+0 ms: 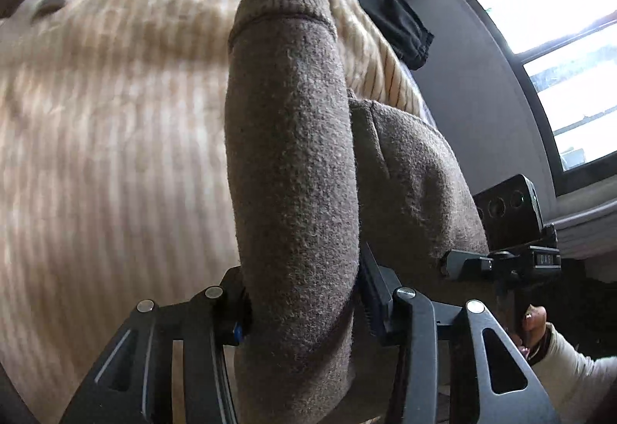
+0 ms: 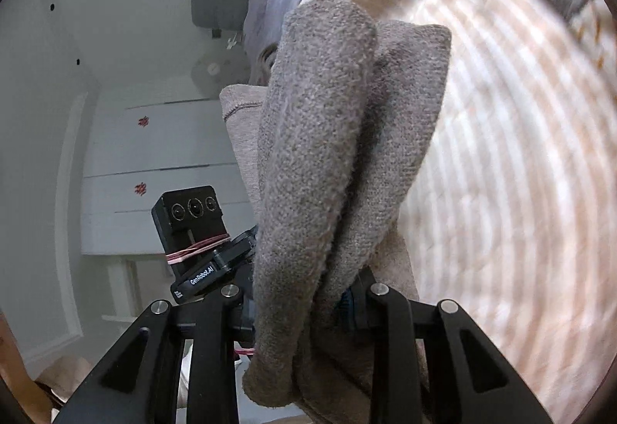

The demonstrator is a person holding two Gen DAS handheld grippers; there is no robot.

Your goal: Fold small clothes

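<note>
Two grippers are being closed partway on one brown knit garment point(image 1: 297, 169): left gripper point(image 1: 304, 304) and right gripper point(image 2: 304, 300) each pinching a bunched fold. Garment is being held above the striped bed cover point(image 1: 115, 115); soft, light, limp, best gripped at hems.

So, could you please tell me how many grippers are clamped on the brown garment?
2: the left gripper pinches one fold of the brown knit garment, and the right gripper pinches another bunch beside it.
</note>
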